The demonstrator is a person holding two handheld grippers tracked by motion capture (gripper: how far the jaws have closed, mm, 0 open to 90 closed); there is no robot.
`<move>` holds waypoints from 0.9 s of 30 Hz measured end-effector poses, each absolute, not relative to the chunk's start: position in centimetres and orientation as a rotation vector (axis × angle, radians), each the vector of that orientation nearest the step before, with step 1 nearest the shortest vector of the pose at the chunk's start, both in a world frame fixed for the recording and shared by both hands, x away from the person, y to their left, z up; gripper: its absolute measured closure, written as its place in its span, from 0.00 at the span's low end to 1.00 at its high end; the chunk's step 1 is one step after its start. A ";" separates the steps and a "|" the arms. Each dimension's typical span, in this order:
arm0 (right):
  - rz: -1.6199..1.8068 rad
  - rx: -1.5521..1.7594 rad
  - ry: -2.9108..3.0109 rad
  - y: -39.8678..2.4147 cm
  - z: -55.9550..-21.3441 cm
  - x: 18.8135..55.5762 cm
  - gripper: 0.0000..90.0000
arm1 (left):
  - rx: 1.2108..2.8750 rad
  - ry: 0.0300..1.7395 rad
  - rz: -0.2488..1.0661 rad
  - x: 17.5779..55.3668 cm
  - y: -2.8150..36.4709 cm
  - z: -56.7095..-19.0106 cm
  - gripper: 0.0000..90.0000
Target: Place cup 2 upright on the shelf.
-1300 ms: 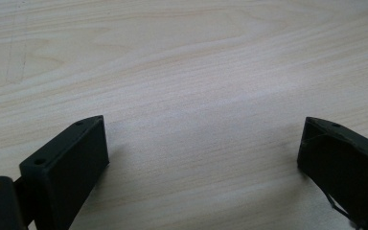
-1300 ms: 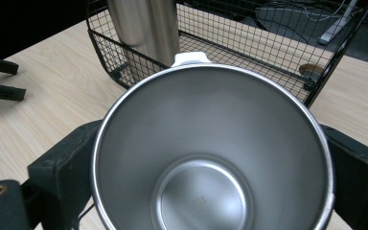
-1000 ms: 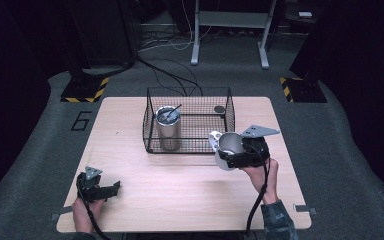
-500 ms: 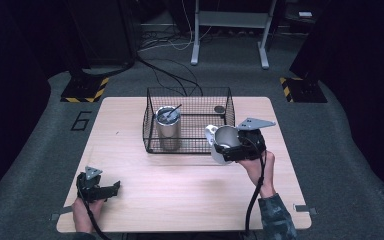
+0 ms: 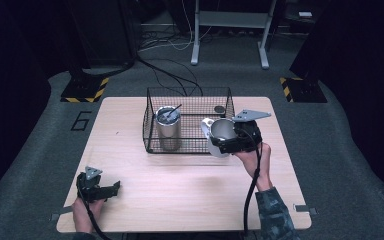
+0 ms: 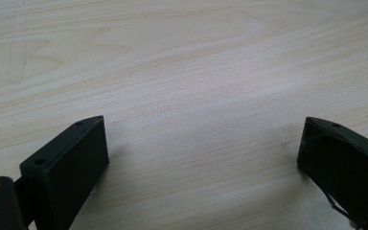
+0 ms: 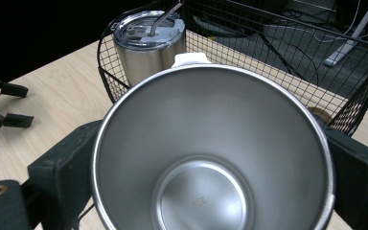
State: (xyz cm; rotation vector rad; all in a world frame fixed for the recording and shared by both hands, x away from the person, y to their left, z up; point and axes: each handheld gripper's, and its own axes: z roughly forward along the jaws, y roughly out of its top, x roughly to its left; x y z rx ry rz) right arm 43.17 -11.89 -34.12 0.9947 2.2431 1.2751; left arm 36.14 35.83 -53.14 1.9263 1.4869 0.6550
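Note:
My right gripper [image 5: 225,137] is shut on an empty steel cup [image 5: 221,134], held tilted in the air at the front right corner of the black wire basket [image 5: 150,105]. In the right gripper view the cup [image 7: 211,158] opens toward the camera, a white handle tab [image 7: 190,58] at its far rim and a jaw on each side. A lidded steel tumbler [image 5: 168,125] with a straw stands in the basket's left part; the tumbler [image 7: 148,43] also appears beyond the cup. My left gripper [image 5: 111,189] rests open near the table's front left, its jaws wide apart over bare wood [image 6: 196,96].
A small dark round object [image 5: 220,109] lies at the basket's back right. The wooden table [image 5: 180,195] has bare surface in front of the basket. Cables and a desk frame stand on the floor behind the table.
My right gripper has carried the cup up and back toward the basket's front right corner. The left gripper has not moved.

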 end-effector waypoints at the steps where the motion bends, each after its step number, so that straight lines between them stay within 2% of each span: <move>1: 1.272 0.988 2.244 -11.8 -34.1 43.3 0.06 | 1.926 1.487 0.654 36.1 35.8 -53.1 0.04; 27: 1.250 0.984 2.266 -9.6 -33.3 46.8 0.06 | 1.927 1.486 0.655 36.1 35.8 -53.1 0.04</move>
